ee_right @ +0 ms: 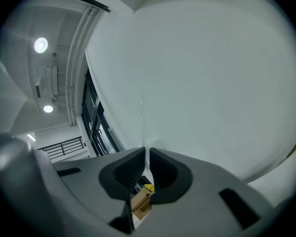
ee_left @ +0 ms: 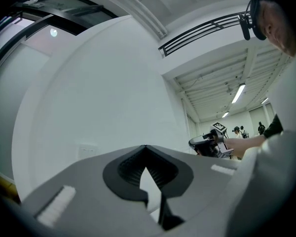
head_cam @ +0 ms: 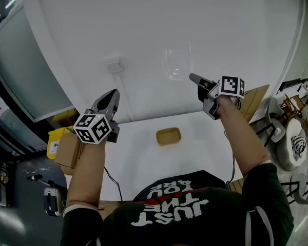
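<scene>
Both arms are raised in front of a white wall (head_cam: 159, 19). The left tongs (ee_left: 145, 149) are closed, their tips touching with nothing between them, and they point up at the wall below a white switch plate (head_cam: 114, 65). The right tongs (ee_right: 145, 151) are pressed almost together on a thin clear film (head_cam: 174, 63). The film is faint and hard to make out. It rises from the slit between their tips and hangs against the wall, well above the counter (head_cam: 143, 155).

On the white counter a shallow tan dish (head_cam: 168, 136) lies between the 2 arms. A cardboard box (head_cam: 66, 150) sits at the counter's left edge with a yellow container (head_cam: 55, 137) just beside it. The person's dark shirt (head_cam: 179, 209) fills the bottom of the head view.
</scene>
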A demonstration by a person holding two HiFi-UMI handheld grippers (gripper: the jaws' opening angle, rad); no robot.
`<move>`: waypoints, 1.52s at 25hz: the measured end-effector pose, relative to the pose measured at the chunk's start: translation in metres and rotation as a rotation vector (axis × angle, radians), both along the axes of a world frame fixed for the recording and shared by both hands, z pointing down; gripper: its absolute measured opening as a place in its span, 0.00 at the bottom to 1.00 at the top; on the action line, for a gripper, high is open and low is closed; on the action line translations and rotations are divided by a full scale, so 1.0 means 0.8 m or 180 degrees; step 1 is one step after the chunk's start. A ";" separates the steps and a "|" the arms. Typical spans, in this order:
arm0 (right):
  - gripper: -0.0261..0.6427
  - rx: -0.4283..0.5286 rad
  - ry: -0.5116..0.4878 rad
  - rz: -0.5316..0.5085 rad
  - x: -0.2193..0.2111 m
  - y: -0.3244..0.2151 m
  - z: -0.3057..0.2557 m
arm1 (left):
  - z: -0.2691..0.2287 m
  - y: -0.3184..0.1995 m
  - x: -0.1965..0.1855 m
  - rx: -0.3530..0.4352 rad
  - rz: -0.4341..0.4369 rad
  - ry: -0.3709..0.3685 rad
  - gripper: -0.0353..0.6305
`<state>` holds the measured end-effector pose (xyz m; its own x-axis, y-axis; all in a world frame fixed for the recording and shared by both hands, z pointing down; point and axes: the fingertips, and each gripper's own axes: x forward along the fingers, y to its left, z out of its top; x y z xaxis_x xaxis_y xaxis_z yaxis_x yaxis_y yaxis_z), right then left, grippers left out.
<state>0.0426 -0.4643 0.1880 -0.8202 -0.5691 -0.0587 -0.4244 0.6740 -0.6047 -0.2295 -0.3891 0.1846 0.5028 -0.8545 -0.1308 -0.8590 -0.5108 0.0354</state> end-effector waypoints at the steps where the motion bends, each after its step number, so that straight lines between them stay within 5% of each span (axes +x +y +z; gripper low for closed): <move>1: 0.08 0.0049 0.0018 0.0020 -0.001 0.003 -0.004 | -0.004 0.003 -0.002 0.0019 0.0006 -0.0006 0.05; 13: 0.08 0.0395 0.0042 0.0131 0.000 0.005 -0.038 | -0.026 0.006 -0.013 0.0095 0.0001 -0.0009 0.05; 38: 0.08 0.0498 0.0174 0.0150 0.001 0.007 -0.033 | -0.025 0.008 -0.001 0.0106 0.0041 -0.0055 0.05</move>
